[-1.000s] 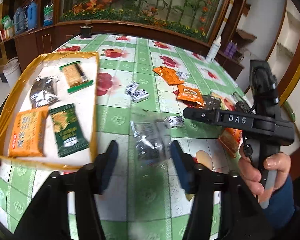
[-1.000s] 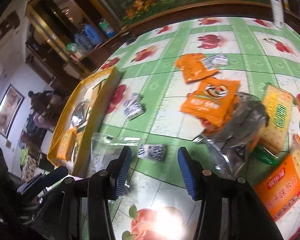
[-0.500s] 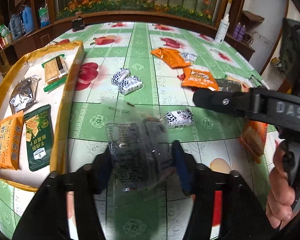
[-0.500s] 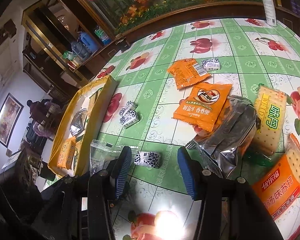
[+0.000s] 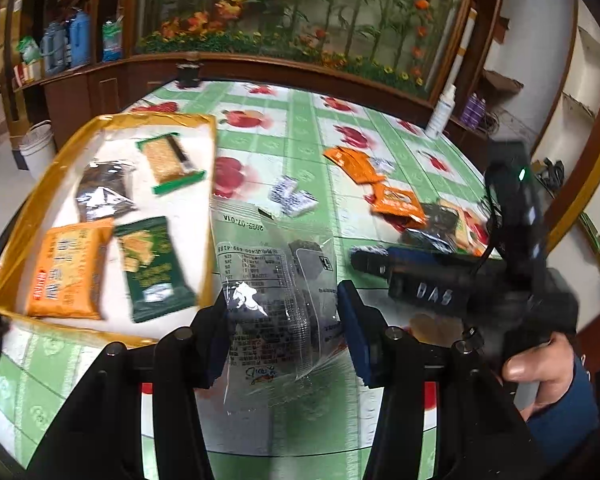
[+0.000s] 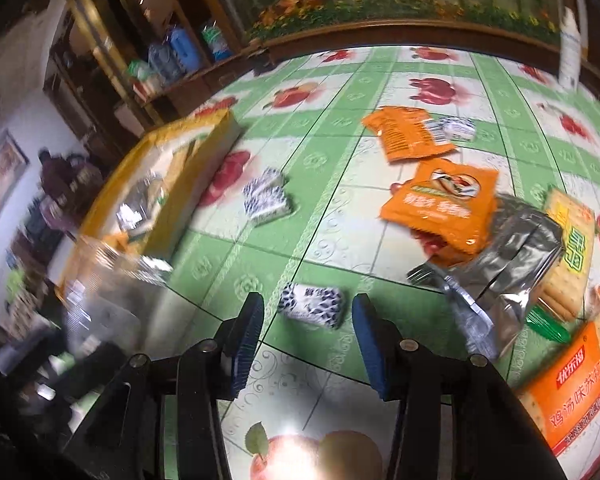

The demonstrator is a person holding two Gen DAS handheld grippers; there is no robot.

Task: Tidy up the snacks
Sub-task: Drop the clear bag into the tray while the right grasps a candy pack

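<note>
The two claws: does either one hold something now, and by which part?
The left claw holds a clear snack bag by its side edges. The right claw is closing around a small candy but holds nothing.

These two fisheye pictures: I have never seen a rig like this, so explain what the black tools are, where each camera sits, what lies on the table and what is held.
No robot here: a person holds a hand-worked gripper in each hand, with a camera on each that looks forward between its two blue-padded jaws.

The left wrist view shows the left gripper with a clear plastic snack packet between its jaws, apparently gripped and held above the table. To the right, a hand holds the other tool.

The right wrist view shows the right gripper, its jaws closing either side of a small blue-and-white wrapped sweet that lies on the green fruit-print tablecloth; the pads are not yet pressing it.

A yellow-rimmed tray already holds several packets. Orange packets, a silver foil bag and cracker packs lie loose on the cloth.
</note>
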